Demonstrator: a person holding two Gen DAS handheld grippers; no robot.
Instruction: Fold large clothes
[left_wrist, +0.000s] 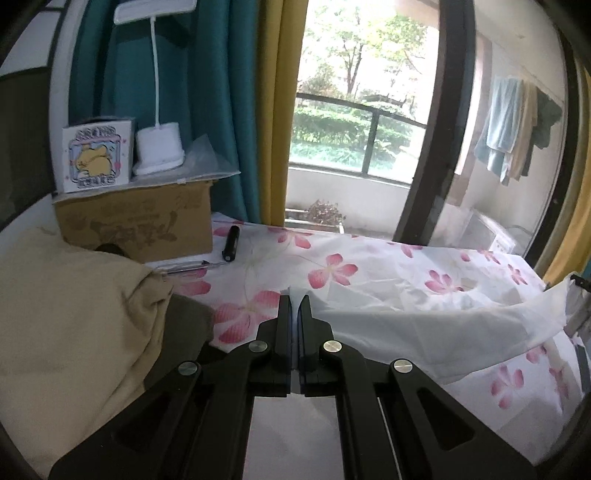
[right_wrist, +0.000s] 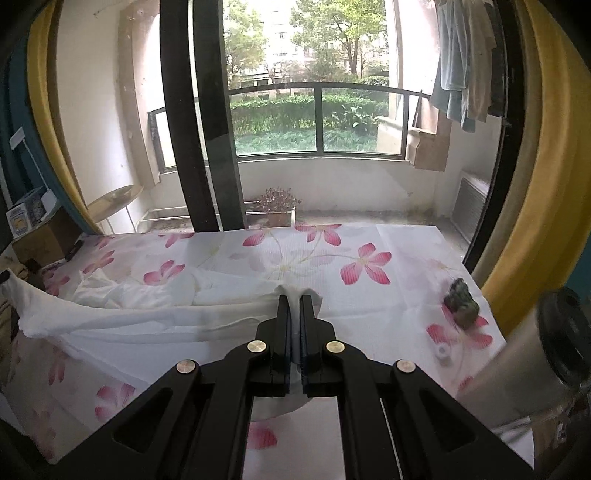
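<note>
A large white garment (left_wrist: 424, 325) hangs stretched between my two grippers above the flower-print sheet (left_wrist: 332, 266). My left gripper (left_wrist: 294, 299) is shut on one end of it, and a small tip of white cloth pokes out past the fingertips. In the right wrist view the same garment (right_wrist: 147, 325) runs off to the left edge. My right gripper (right_wrist: 294, 295) is shut on its other end, with a bunch of cloth squeezed between the pads. The middle of the garment sags onto the sheet (right_wrist: 369, 240).
A beige cloth pile (left_wrist: 74, 295) lies at the left. Behind it a cardboard box (left_wrist: 136, 221) carries a picture box (left_wrist: 96, 155) and a white lamp (left_wrist: 159, 147). A black roller (left_wrist: 231, 243) lies beside it. A dark green lump (right_wrist: 461, 302), a white cap (right_wrist: 443, 352) and a metal flask (right_wrist: 535, 350) are at the right.
</note>
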